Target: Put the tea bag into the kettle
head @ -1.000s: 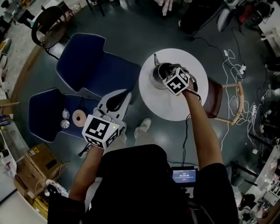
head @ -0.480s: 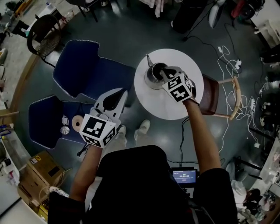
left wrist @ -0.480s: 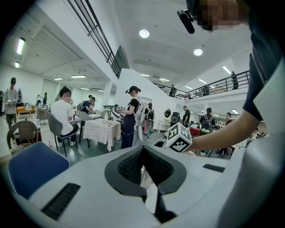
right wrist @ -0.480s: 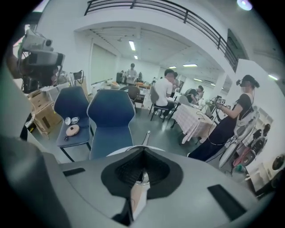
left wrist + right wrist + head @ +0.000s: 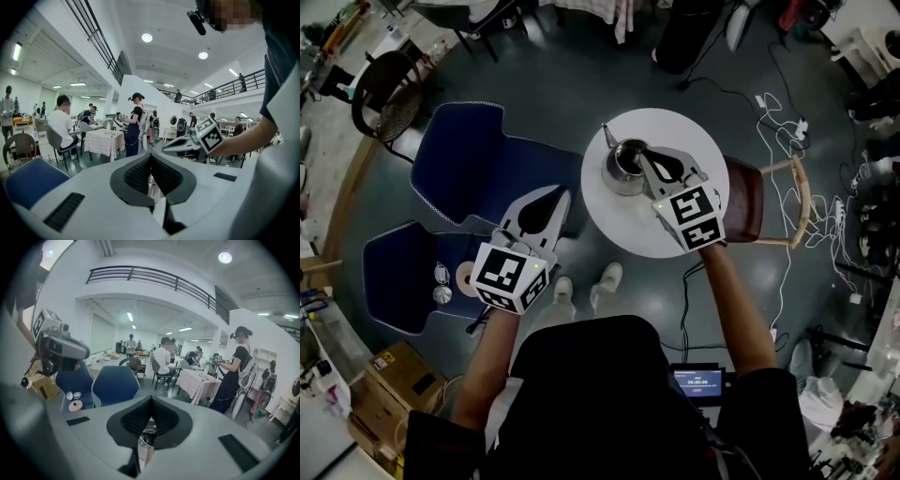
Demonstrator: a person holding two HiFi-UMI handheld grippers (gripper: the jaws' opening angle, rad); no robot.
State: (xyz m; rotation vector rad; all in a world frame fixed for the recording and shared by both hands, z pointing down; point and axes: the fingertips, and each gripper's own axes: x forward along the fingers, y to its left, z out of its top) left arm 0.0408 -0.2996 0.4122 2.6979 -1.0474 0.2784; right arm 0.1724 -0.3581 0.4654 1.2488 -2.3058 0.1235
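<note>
Round white tabletop [image 5: 675, 239]: metal kettle [image 5: 625, 171] stood near far left edge, mouth open.
Right gripper [image 5: 643, 157] held just above kettle, jaws pressed together, nothing seen clamped.
Left gripper [image 5: 555, 193] held off tabletop, jaws likewise together, empty.
Tea bag not made out in any view; judged already dropped inside kettle.
Step judged: drop done.
Next: right gripper to be drawn clear, kettle not to be knocked.
</note>
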